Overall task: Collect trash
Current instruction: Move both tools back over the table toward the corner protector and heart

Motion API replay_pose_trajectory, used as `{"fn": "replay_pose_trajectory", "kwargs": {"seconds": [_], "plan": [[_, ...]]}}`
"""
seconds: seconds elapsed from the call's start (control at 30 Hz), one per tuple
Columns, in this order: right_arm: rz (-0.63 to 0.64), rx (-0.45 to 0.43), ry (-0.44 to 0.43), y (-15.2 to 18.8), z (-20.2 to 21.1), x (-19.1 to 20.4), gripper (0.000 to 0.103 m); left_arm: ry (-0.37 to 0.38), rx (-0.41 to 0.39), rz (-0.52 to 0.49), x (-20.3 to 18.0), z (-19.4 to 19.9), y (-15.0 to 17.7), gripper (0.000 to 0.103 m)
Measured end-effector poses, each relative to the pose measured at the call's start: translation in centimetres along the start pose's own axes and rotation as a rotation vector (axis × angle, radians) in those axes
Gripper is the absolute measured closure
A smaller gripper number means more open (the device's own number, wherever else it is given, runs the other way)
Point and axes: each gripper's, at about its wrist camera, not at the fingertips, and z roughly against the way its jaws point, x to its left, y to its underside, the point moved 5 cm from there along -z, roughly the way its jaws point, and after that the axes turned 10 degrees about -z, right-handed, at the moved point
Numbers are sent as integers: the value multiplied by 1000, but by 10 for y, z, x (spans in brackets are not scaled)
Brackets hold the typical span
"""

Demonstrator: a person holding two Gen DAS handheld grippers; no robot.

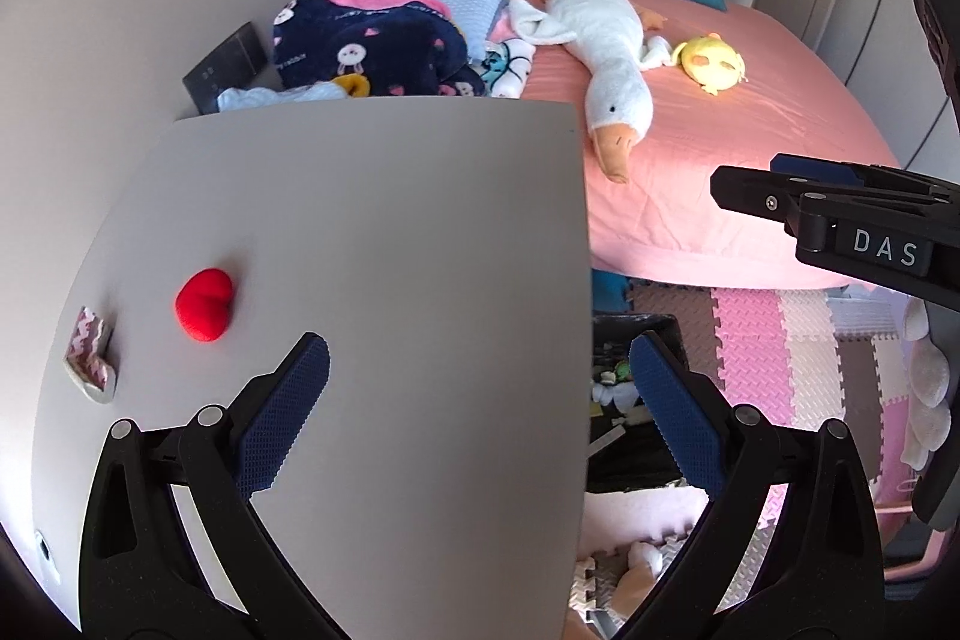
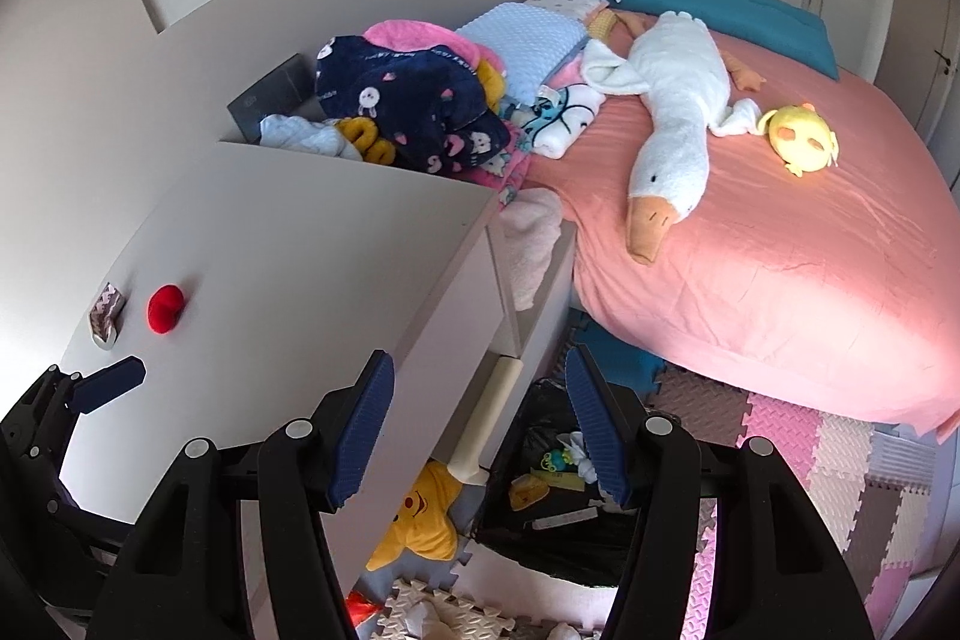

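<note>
Trash on the grey cabinet top comes to two things near its left edge: a crumpled pink-and-white zigzag wrapper and, just beside it, a red lip-shaped piece, apart from each other. Below the cabinet's right side stands a black-lined bin on the foam floor mat, holding what looks like assorted scraps, too small to tell. Left gripper hovers over the cabinet's right edge, jaws wide and holding nothing. Right gripper hangs above the bin, jaws likewise wide and bare. Beyond lies a pink bed with a white goose plush.
</note>
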Motion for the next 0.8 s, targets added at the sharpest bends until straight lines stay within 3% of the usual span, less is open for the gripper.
{"fn": "replay_pose_trajectory", "kwargs": {"seconds": [0.8], "plan": [[201, 87, -139, 36, -41, 153, 42, -152, 39, 288, 142, 30, 102, 6]]}}
